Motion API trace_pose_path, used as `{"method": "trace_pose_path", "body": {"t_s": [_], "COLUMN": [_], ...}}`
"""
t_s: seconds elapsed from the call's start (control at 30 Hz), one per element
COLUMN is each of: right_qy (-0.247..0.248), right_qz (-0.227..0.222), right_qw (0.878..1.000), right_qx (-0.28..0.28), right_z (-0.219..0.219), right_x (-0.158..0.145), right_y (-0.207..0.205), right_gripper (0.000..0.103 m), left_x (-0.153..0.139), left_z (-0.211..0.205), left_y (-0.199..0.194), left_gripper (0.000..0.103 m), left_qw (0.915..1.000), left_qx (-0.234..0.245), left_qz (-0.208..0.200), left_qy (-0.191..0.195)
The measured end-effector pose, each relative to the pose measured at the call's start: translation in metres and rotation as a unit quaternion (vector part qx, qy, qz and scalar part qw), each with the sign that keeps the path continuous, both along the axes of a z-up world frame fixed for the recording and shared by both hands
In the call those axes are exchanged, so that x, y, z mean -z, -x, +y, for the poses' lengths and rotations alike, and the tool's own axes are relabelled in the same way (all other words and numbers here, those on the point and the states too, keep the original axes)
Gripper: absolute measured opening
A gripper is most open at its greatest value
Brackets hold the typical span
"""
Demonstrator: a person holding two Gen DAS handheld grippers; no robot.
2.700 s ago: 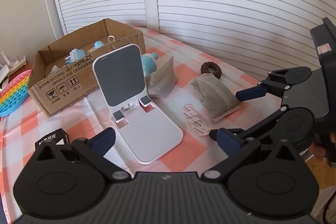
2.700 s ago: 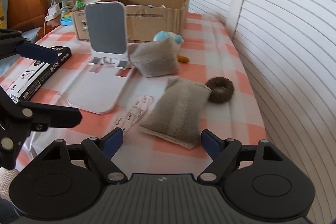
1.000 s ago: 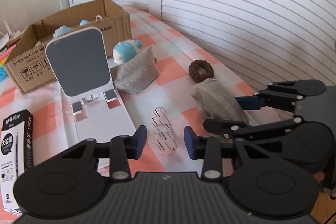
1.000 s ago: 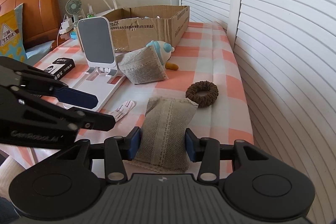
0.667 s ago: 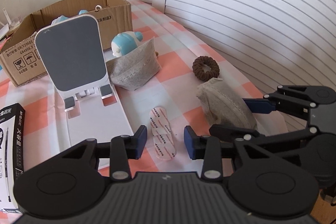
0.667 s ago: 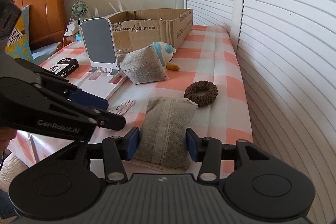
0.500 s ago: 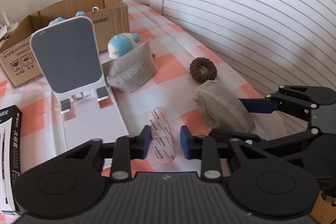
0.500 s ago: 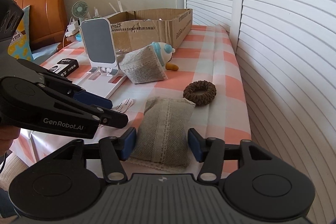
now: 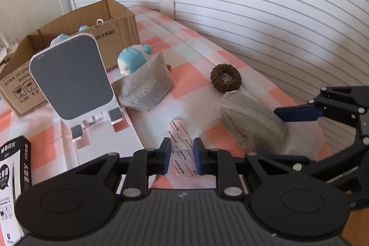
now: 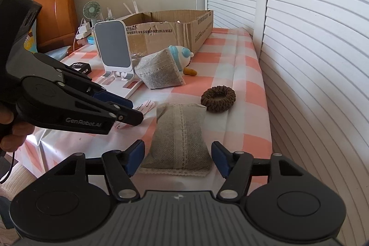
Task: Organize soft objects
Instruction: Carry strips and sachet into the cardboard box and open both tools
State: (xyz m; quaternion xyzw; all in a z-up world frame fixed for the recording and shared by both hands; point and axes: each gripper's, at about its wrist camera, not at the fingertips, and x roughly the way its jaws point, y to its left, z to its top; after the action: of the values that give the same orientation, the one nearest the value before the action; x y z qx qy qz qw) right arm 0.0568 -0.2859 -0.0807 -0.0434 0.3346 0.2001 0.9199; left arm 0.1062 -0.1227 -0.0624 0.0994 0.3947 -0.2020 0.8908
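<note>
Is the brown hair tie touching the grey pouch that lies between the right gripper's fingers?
Apart. In the right wrist view a strip of tablecloth shows between the brown hair tie and the top corner of the grey pouch.

Box (image 9: pixel 120 22) at table (image 9: pixel 198 61) far end; toy (image 9: pixel 132 59) just before it. Stand (image 9: pixel 73 84) left of pouch (image 9: pixel 145 89), which leans on toy. Scrunchie (image 9: pixel 226 78) right of pouch, touching sachet (image 9: pixel 251 123) nearer camera. Strip (image 9: pixel 181 146) between stand base and sachet. Carton (image 9: pixel 13 167) left of stand, at near edge.
</note>
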Motion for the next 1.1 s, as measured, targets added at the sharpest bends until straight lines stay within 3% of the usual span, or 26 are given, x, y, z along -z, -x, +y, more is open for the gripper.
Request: {"method": "trace_pose_path", "body": {"t_s": [0.27,0.67,0.73,0.83,1.1], "right_qy": [0.011,0.035,0.039,0.038,0.031], "right_qz": [-0.004,0.0,0.005,0.012,0.012], "right_qw": [1.0,0.999,0.999,0.999,0.999], "right_qx": [0.001,0.012,0.017,0.023,0.025], "right_z": [0.005,0.017,0.019,0.02,0.026], "right_x": [-0.002,-0.002,-0.002,-0.002,-0.015], "right_y": [-0.003,-0.017,-0.019,-0.02,-0.014], "right_gripper": [0.068,0.067,0.053,0.047,0.042], "left_x": [0.0,-0.019,-0.021,-0.023,-0.029], "left_z": [0.006,0.017,0.02,0.025,0.038], "left_y": [-0.003,0.001,0.001,0.002,0.015], "left_gripper": [0.017,0.016,0.016,0.016,0.016], "left_qw": [0.9998,0.9993,0.9989,0.9984,0.9962], "left_qx": [-0.011,0.036,0.043,0.052,0.082], "left_qz": [0.009,0.007,0.013,0.019,0.025], "left_qy": [0.015,0.008,0.012,0.014,0.013]}}
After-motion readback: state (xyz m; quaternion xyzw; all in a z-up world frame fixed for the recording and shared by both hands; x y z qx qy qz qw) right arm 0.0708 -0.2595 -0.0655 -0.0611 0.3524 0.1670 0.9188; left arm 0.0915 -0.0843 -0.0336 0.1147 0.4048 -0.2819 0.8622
